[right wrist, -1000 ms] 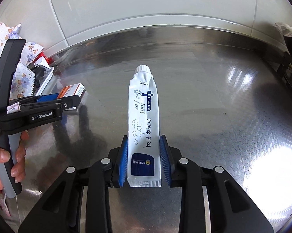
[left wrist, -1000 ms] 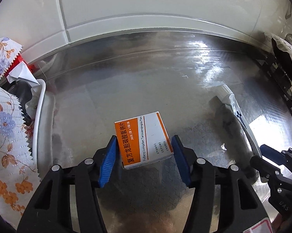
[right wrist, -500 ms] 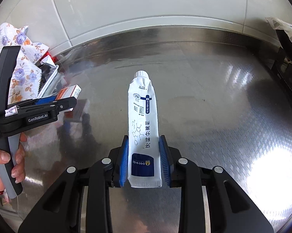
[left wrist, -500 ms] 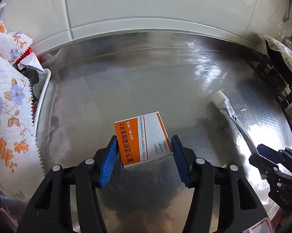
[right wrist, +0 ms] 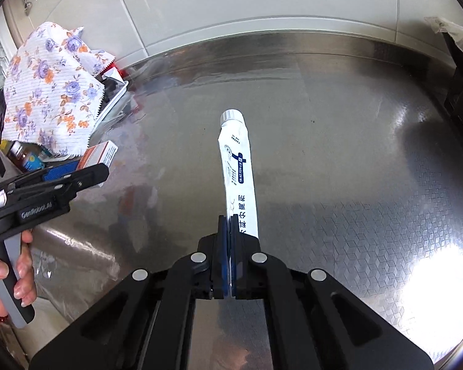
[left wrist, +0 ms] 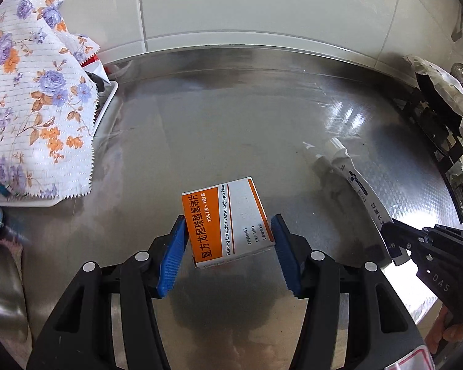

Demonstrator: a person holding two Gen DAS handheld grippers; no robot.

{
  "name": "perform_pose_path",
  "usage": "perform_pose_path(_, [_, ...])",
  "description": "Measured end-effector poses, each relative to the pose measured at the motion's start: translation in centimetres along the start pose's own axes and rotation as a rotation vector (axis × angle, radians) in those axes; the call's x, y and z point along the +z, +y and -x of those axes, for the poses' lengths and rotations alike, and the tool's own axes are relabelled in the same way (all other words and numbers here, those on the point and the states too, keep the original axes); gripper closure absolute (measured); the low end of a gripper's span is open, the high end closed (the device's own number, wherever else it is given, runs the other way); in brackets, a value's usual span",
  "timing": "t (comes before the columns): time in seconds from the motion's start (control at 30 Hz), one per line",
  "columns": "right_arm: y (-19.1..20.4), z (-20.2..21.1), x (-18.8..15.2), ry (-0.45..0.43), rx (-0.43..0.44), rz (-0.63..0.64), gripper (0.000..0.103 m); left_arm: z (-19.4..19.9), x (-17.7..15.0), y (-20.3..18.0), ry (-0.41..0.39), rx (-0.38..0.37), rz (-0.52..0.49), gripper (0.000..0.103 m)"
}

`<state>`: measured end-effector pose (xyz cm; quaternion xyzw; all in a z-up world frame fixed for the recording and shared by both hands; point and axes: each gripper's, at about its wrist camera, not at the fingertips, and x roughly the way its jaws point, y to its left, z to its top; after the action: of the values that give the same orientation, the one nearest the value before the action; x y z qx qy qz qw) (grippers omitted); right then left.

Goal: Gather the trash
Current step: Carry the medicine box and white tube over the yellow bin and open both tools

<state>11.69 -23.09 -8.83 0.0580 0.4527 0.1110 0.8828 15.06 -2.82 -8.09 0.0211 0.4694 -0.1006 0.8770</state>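
My left gripper (left wrist: 228, 234) is shut on an orange and white medicine box (left wrist: 227, 220) and holds it above the steel counter; the box also shows in the right wrist view (right wrist: 100, 153). My right gripper (right wrist: 230, 231) is shut tight on the flat end of a white ointment tube (right wrist: 237, 169), which sticks forward with its cap away from me. The tube also shows at the right of the left wrist view (left wrist: 354, 182). A white bin (left wrist: 106, 104) with trash sits at the left, partly under a floral cloth (left wrist: 37, 101).
The steel counter (right wrist: 339, 154) runs back to a white tiled wall (left wrist: 262, 6). A black rack (left wrist: 444, 141) with a plastic bag stands at the right edge. Small bottles (right wrist: 25, 157) lie under the cloth at the left.
The right gripper has closed flat on the tube's end and the tube has turned edge-on. Both grippers have pulled back and up; the bin and cloth show more.
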Motion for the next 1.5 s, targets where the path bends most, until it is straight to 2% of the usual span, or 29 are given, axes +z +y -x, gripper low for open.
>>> perform_pose_path(0.57, [0.5, 0.7, -0.7, -0.004, -0.025, 0.083, 0.101, 2.0, -1.5, -1.8, -0.017, 0.040, 0.015, 0.048])
perform_pose_path(0.73, [1.0, 2.2, -1.4, -0.020, -0.029, 0.119, 0.101, 3.3, -2.4, -2.5, -0.023, 0.051, 0.013, 0.048])
perform_pose_path(0.97, [1.5, 5.0, -2.8, -0.034, 0.010, 0.144, 0.101, 5.8, -4.3, -3.4, -0.028, 0.057, 0.021, 0.048])
perform_pose_path(1.3, [2.4, 9.0, -6.9, -0.044, 0.002, 0.131, 0.101, 8.4, -7.8, -4.2, -0.025, 0.027, -0.023, 0.048])
perform_pose_path(1.5, [4.0, 12.6, -11.1, -0.064, -0.026, 0.112, 0.101, 11.2, -11.4, -4.8, -0.043, -0.020, -0.069, 0.048])
